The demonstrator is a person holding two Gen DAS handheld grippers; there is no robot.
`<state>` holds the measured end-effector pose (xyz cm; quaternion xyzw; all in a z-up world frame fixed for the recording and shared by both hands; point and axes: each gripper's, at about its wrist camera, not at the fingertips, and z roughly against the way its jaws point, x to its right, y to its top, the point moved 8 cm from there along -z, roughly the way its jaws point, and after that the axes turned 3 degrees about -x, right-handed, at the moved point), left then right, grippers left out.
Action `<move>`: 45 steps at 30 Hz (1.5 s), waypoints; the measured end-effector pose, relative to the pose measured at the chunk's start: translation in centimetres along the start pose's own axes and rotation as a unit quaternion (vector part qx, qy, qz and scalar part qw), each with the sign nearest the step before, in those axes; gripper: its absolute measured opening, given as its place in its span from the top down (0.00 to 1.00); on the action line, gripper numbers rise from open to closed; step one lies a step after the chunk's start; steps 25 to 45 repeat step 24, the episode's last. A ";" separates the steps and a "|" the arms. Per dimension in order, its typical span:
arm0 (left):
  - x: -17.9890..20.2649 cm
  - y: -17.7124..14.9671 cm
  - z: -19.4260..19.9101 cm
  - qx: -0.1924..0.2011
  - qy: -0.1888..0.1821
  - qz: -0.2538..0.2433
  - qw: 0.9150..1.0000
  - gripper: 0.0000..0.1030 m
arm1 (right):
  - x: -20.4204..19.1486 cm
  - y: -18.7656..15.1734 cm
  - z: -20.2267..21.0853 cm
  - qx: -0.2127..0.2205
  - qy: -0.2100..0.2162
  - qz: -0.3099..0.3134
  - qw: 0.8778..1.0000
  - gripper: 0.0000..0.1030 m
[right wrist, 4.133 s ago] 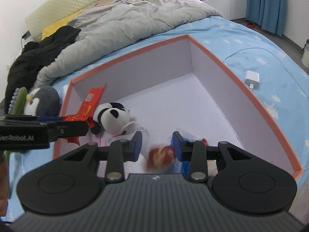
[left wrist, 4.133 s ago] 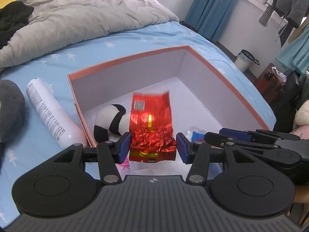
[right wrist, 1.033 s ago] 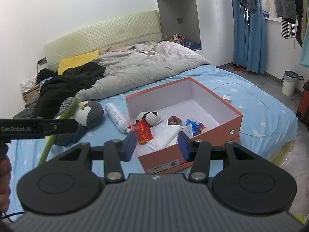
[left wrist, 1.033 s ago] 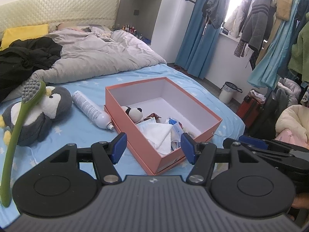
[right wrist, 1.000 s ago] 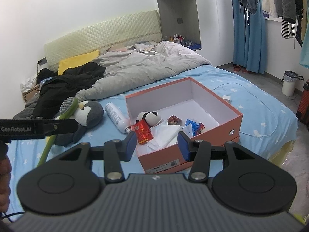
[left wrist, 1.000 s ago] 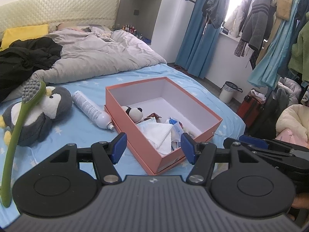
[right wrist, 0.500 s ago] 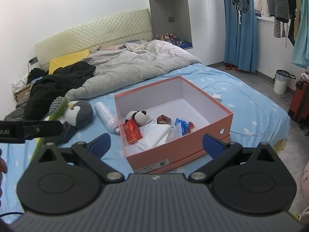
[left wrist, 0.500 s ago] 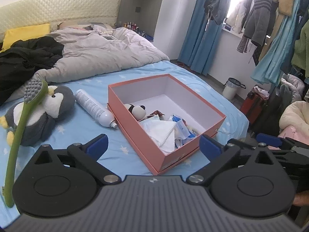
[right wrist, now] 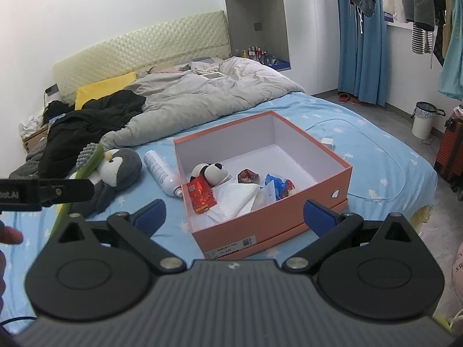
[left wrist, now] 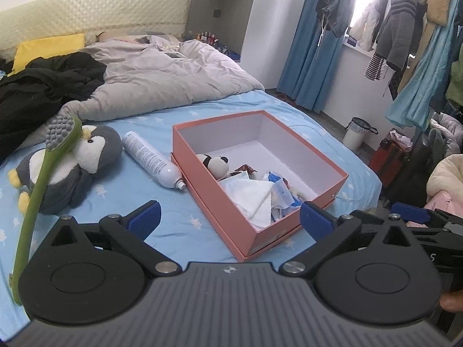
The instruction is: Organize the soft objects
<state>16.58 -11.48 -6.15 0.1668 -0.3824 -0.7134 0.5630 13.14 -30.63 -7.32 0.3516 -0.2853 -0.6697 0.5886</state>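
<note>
Change noted: both sets of jaws have just been opening. The left gripper [left wrist: 228, 217] and right gripper [right wrist: 234, 212] are spread wide, nothing between them, both drawn back from the box [right wrist: 343, 179] on the bed [right wrist: 376, 156]. Red packet [right wrist: 201, 196], held four seconds earlier, now lies inside. Packing judged largely done.

Inside, counted: panda plush [right wrist: 212, 172], one; red packet, one; white tissue [right wrist: 235, 196], one heap; small wrappers, number unclear.
Outside: penguin plush [left wrist: 72, 164], one; spray can [left wrist: 150, 159], one; green brush [left wrist: 40, 190], one.
</note>
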 end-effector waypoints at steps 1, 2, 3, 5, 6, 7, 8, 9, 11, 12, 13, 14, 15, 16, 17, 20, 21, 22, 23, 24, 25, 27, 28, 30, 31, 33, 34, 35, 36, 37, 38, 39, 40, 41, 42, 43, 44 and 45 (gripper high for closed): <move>0.0 0.0 0.0 -0.001 0.000 0.002 1.000 0.00 | 0.0 0.0 0.0 0.001 0.000 0.000 1.000 0.00; -0.1 0.0 -0.1 -0.002 0.000 0.002 1.000 0.00 | -0.1 0.0 0.0 0.001 0.000 0.000 1.000 0.00; -0.1 -0.1 -0.1 -0.003 0.001 0.002 1.000 0.00 | -0.1 -0.1 0.0 0.000 0.000 0.000 1.000 0.00; 0.0 -0.2 -0.1 -0.004 0.002 0.000 1.000 0.00 | -0.1 -0.1 0.0 0.001 0.000 0.000 1.000 0.00; 0.0 -0.1 -0.1 -0.004 0.001 0.000 1.000 0.00 | -0.1 -0.1 0.0 0.000 0.000 0.000 1.000 0.00; 0.0 -0.1 -0.1 -0.003 0.001 0.000 1.000 0.00 | -0.1 -0.1 0.0 0.000 0.001 -0.001 1.000 0.00; 0.0 -0.1 -0.1 -0.003 -0.001 0.000 1.000 0.00 | -0.1 -0.1 0.0 0.000 0.002 -0.001 1.000 0.00; 0.0 -0.1 -0.1 -0.003 -0.002 0.001 1.000 0.00 | -0.1 -0.1 0.0 0.000 0.001 0.000 1.000 0.00; 0.1 -0.1 -0.1 -0.002 -0.002 0.001 1.000 0.00 | -0.1 -0.1 0.0 0.001 0.000 0.000 1.000 0.00; 0.1 -0.1 -0.1 0.000 -0.001 0.000 1.000 0.00 | -0.1 -0.1 0.0 0.001 0.002 -0.001 1.000 0.00; 0.0 -0.1 0.0 0.002 0.001 0.001 1.000 0.00 | -0.2 -0.1 0.0 0.001 0.002 -0.002 1.000 0.00; 0.0 -0.1 0.0 0.006 0.002 0.000 1.000 0.00 | -0.2 -0.1 0.0 0.001 0.000 -0.001 1.000 0.00; 0.0 -0.1 0.1 0.007 0.000 0.000 1.000 0.00 | -0.1 -0.1 0.0 0.000 0.000 0.000 1.000 0.00; 0.1 -0.1 0.1 0.007 -0.001 0.001 1.000 0.00 | -0.1 -0.1 0.0 0.000 0.000 0.000 1.000 0.00; 0.0 -0.1 0.1 0.007 -0.003 0.003 1.000 0.00 | -0.2 -0.1 0.0 0.000 0.000 0.000 1.000 0.00; 0.1 -0.2 0.1 0.005 -0.002 0.001 1.000 0.00 | -0.2 -0.1 0.0 0.000 -0.001 0.000 1.000 0.00; 0.1 -0.2 0.1 0.004 -0.002 0.000 1.000 0.00 | -0.2 -0.1 0.0 0.000 -0.001 0.000 1.000 0.00; 0.1 -0.2 0.1 0.003 -0.003 0.000 1.000 0.00 | -0.2 -0.1 0.0 0.000 -0.001 0.000 1.000 0.00; 0.1 -0.3 0.1 0.003 -0.003 0.000 1.000 0.00 | -0.2 -0.1 0.0 0.000 -0.001 -0.001 1.000 0.00; 0.1 -0.2 0.1 0.002 -0.003 0.000 1.000 0.00 | -0.2 -0.1 0.0 0.000 0.000 -0.001 1.000 0.00; 0.1 -0.2 0.1 0.002 -0.003 0.000 1.000 0.00 | -0.2 -0.1 0.0 0.000 0.000 -0.001 1.000 0.00; 0.1 -0.2 0.1 0.002 -0.003 0.000 1.000 0.00 | -0.2 -0.1 0.0 0.000 0.000 -0.001 1.000 0.00; 0.1 -0.2 0.1 0.002 -0.003 0.000 1.000 0.00 | -0.2 -0.1 0.0 0.000 0.000 -0.001 1.000 0.00; 0.1 -0.2 0.1 0.002 -0.003 0.000 1.000 0.00 | -0.2 -0.1 0.0 0.000 0.000 -0.001 1.000 0.00; 0.1 -0.2 0.1 0.002 -0.003 0.000 1.000 0.00 | -0.2 -0.1 0.0 0.000 0.000 -0.001 1.000 0.00; 0.1 -0.2 0.1 0.002 -0.003 0.000 1.000 0.00 | -0.2 -0.1 0.0 0.000 0.000 -0.001 1.000 0.00; 0.1 -0.2 0.1 0.002 -0.003 0.000 1.000 0.00 | -0.2 -0.1 0.0 0.000 0.000 -0.001 1.000 0.00; 0.1 -0.2 0.1 0.002 -0.003 0.000 1.000 0.00 | -0.2 -0.1 0.0 0.000 0.000 -0.001 1.000 0.00; 0.1 -0.2 0.1 0.002 -0.003 0.000 1.000 0.00 | -0.2 -0.1 0.0 0.000 0.000 -0.001 1.000 0.00; 0.1 -0.2 0.1 0.002 -0.003 0.000 1.000 0.00 | -0.2 -0.1 0.0 0.000 0.000 -0.001 1.000 0.00; 0.1 -0.2 0.1 0.002 -0.003 0.000 1.000 0.00 | -0.2 -0.1 0.0 0.000 0.000 -0.001 1.000 0.00; 0.1 -0.2 0.1 0.002 -0.003 0.000 1.000 0.00 | -0.2 -0.1 0.0 0.000 0.000 -0.001 1.000 0.00; 0.1 -0.2 0.1 0.002 -0.003 0.000 1.000 0.00 | -0.2 -0.1 0.0 0.000 0.000 -0.001 1.000 0.00; 0.1 -0.2 0.1 0.002 -0.003 0.000 1.000 0.00 | -0.2 -0.1 0.0 0.000 0.000 -0.001 1.000 0.00; 0.1 -0.2 0.1 0.002 -0.003 0.000 1.000 0.00 | -0.2 -0.1 0.0 0.000 0.000 -0.001 1.000 0.00; 0.1 -0.2 0.1 0.002 -0.003 0.000 1.000 0.00 | -0.2 -0.1 0.0 0.000 0.000 -0.001 1.000 0.00; 0.1 -0.2 0.1 0.002 -0.003 0.000 1.000 0.00 | -0.2 -0.1 0.0 0.000 0.000 -0.001 1.000 0.00; 0.1 -0.2 0.1 0.002 -0.003 0.000 1.000 0.00 | -0.2 -0.1 0.0 0.000 0.000 -0.001 1.000 0.00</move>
